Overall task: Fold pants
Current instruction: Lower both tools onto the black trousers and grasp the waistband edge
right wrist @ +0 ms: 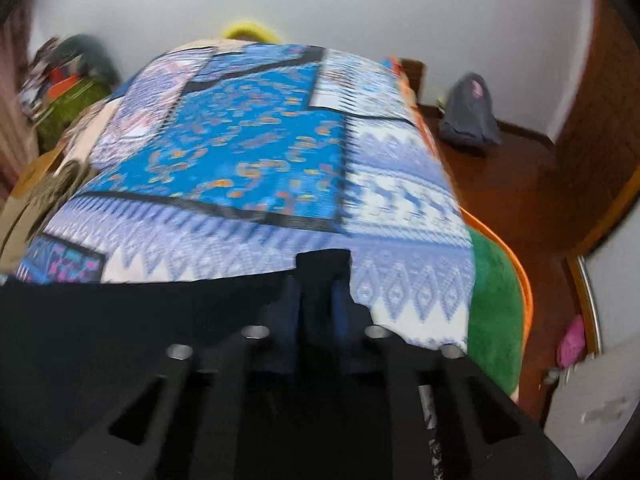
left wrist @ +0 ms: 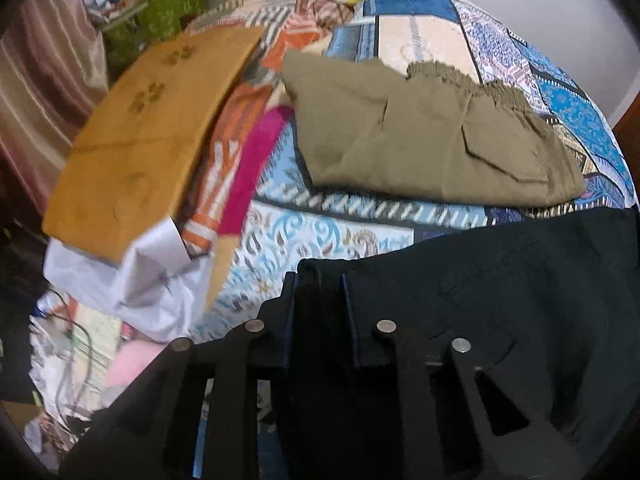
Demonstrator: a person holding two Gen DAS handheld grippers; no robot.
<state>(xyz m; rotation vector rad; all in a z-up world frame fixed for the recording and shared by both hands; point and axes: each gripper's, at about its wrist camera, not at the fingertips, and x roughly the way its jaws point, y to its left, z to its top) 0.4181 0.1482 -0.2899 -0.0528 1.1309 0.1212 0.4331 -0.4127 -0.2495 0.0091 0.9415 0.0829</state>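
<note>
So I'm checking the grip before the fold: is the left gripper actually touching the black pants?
Touching. The left wrist view shows the left gripper closed on an edge of the black pants, dark cloth pinched between its fingers.

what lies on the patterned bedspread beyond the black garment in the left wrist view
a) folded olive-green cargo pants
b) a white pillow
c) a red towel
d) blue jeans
a, the folded olive-green cargo pants, with a flap pocket and gathered waistband, lie on the patterned bedspread beyond the black garment.

Black pants (left wrist: 500, 280) – olive pants (left wrist: 420, 136) – blue-patterned bedspread (right wrist: 248, 152)
</note>
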